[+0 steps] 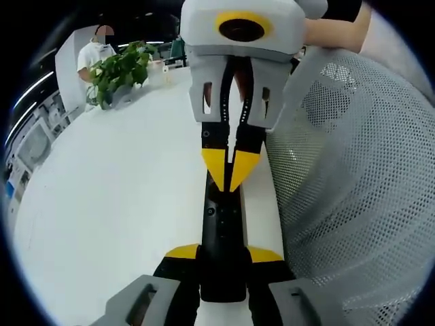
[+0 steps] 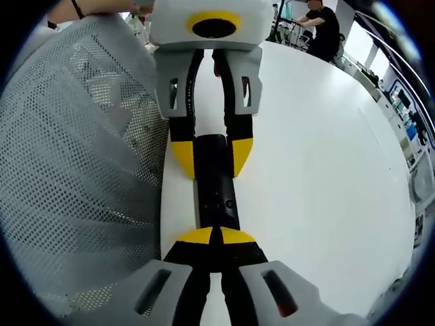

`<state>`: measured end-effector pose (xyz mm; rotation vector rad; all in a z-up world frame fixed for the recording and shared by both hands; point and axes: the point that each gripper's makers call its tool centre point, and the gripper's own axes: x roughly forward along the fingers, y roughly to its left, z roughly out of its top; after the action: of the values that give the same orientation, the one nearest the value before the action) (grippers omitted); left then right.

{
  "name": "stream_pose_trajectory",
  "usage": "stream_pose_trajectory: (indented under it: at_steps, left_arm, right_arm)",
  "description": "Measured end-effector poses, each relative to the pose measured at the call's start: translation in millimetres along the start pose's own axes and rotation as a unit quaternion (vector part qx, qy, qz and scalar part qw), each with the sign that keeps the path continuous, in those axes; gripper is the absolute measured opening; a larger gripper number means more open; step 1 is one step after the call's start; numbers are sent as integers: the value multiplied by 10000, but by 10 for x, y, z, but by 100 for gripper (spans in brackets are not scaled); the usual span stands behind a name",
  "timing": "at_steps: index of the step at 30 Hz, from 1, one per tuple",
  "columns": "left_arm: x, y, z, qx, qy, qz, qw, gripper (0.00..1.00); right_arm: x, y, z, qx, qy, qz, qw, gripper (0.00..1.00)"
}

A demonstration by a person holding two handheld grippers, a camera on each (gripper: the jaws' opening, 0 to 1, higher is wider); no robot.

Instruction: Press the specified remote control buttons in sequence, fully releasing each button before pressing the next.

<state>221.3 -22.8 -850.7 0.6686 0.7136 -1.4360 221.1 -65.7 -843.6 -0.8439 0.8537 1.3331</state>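
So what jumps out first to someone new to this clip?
A slim black remote lies on the white table, pinched at one end between the left gripper's yellow tips. The right gripper, jaws together, touches its tips to the remote's top. A grey mesh chair back sits right beside them.

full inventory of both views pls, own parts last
remote control: 1, black, slim, lying on the white table, held between the left tongs' tips
table: 1, white, under everything
mesh chair back: 1, grey-white, along the table edge beside the remote
potted plant: 1, green, far end of the table in the left gripper view
people: 2, background; one in white behind the plant, one in black at the far edge in the right gripper view
left tongs: 1, yellow tips, closed on the remote's sides
right tongs: 1, yellow tips together, touching the top of the remote
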Motion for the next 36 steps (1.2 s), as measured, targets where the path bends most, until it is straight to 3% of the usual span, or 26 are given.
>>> stream_pose_trajectory:
  at_steps: [22,30,36]
  left_arm:
    - [0,-6,5,-11,12,13,10000,25]
    - [2,-8,3,-14,11,18,10000,25]
    - [6,-6,2,-17,13,22,10000,25]
  right_arm:
    - [-2,1,10,140,-81,-45,9999,0]
    - [14,15,33,-90,-76,-93,9999,0]
    - [19,3,48,94,-177,-61,9998,0]
